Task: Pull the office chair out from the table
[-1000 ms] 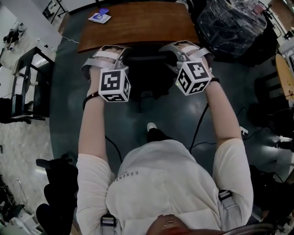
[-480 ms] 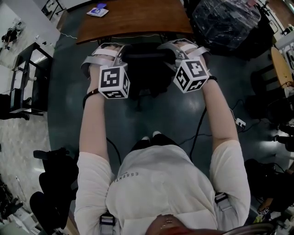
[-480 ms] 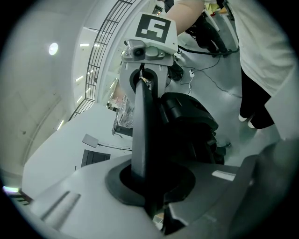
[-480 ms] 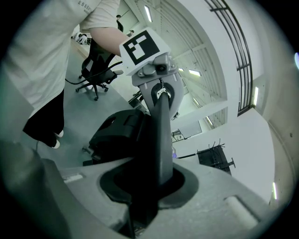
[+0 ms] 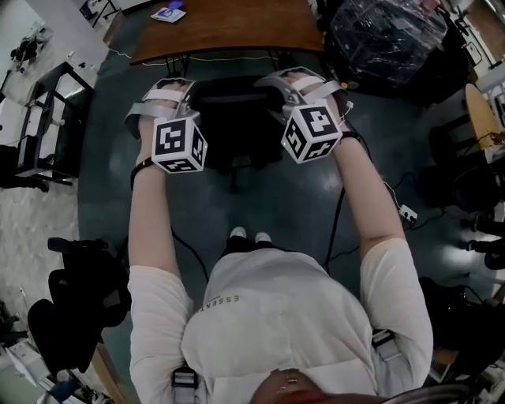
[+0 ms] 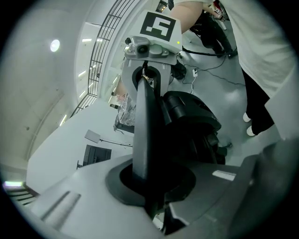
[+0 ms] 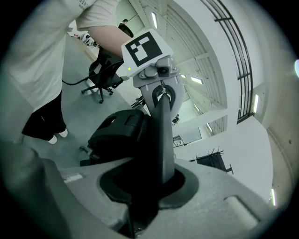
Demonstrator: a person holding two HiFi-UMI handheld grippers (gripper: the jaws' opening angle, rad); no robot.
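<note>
The office chair (image 5: 233, 118) stands on the dark floor (image 5: 292, 197) just in front of the brown worktop (image 5: 229, 28). It is clear of the worktop's near edge, and I can see a strip of floor between the 2. From the head view it is a black mass straight ahead of the person, whose white shoes (image 5: 247, 235) stand behind it.

I have both tools on its backrest, 1 at each side. The left hand-held gripper (image 5: 185, 88) is clenched on the left edge. In the left gripper view its jaws (image 6: 147, 186) pinch the thin black rim, which runs away toward the other tool at the far end. The right hand-held gripper (image 5: 276, 83) grasps the right edge the same way, and the right gripper view shows the rim pressed between its jaws (image 7: 154, 186). Both forearms reach out nearly straight and parallel.

Farther out, a small blue-and-white item (image 5: 168, 13) lies at the worktop's left corner. A bundle wrapped in plastic film (image 5: 387, 35) sits to the right of the worktop. A cable (image 5: 339, 221) trails over the floor, and a 2nd black chair (image 5: 79, 292) stands at lower left.
</note>
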